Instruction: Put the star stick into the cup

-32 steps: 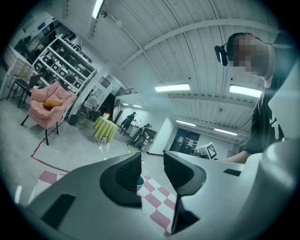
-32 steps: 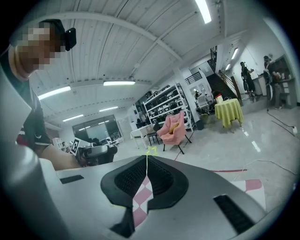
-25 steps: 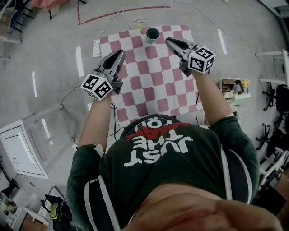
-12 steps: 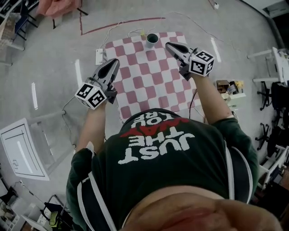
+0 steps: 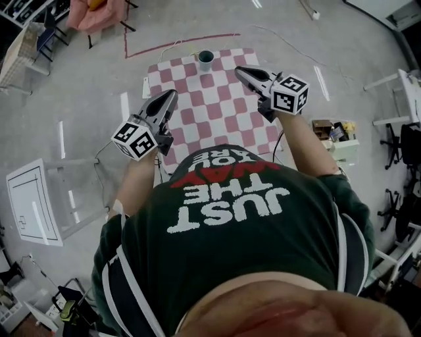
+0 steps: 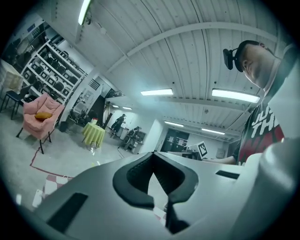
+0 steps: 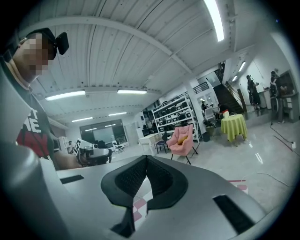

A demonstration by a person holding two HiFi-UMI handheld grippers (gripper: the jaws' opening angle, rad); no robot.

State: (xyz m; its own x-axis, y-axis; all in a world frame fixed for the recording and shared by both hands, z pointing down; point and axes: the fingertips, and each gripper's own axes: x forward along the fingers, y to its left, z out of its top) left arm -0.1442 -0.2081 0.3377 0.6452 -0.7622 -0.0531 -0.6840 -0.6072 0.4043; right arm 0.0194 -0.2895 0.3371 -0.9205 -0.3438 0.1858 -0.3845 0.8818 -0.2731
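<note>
A dark green cup (image 5: pixel 206 60) stands at the far edge of the red-and-white checked table (image 5: pixel 209 105). A small yellow thing (image 5: pixel 195 56) lies just left of the cup, too small to tell whether it is the star stick. My left gripper (image 5: pixel 172 94) hangs high over the table's left edge, shut and empty. My right gripper (image 5: pixel 238 70) hovers above the table's right side, also shut with nothing in it. In the left gripper view the tips (image 6: pixel 152 153) meet, as do the tips (image 7: pixel 146 157) in the right gripper view; both point level across the room.
A pink armchair (image 5: pixel 89 13) stands beyond the table at the left, near a red tape line (image 5: pixel 177 39) on the floor. A white cabinet (image 5: pixel 33 201) is at my left, a small cart (image 5: pixel 335 131) at my right. A yellow-green clothed table (image 7: pixel 233 125) stands farther off.
Both grippers have risen up and away from the table, which now looks smaller and farther below. Their jaws look closed throughout.
</note>
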